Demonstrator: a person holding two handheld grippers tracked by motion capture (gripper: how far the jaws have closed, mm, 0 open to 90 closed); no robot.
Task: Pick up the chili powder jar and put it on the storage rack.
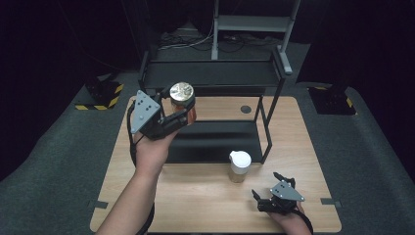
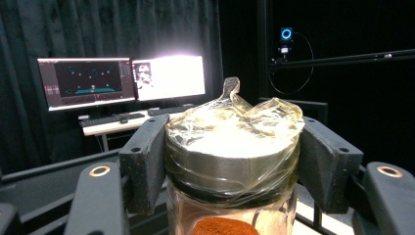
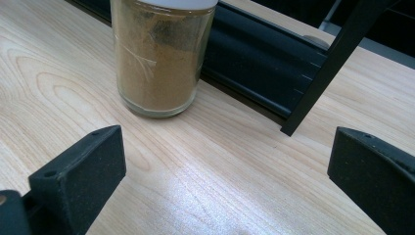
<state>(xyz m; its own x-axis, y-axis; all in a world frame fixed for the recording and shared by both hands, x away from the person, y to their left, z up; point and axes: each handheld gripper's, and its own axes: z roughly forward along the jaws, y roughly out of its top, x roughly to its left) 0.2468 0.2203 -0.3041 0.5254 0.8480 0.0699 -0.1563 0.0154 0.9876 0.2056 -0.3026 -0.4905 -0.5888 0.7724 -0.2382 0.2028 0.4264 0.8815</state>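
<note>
My left gripper [image 1: 182, 113] is raised above the table's far left and shut on a glass jar [image 1: 182, 100] of reddish powder with a silver lid. Close up in the left gripper view, that jar [image 2: 232, 166] has clear plastic wrap over its lid and a black jaw pressed against each side. A second jar [image 1: 240, 166], white-lidded and filled with tan powder, stands on the table near the middle right. My right gripper [image 1: 266, 188] rests low at the table's front right, jaws wide open with nothing between them. The tan jar [image 3: 159, 58] stands just beyond its left jaw.
A black two-tier metal shelf rack [image 1: 215, 73] stands on the far half of the wooden table [image 1: 195, 205]. One of its thin black legs [image 3: 333, 63] comes down close to the right gripper. Monitors [image 2: 122, 81] glow on a desk in the dark background.
</note>
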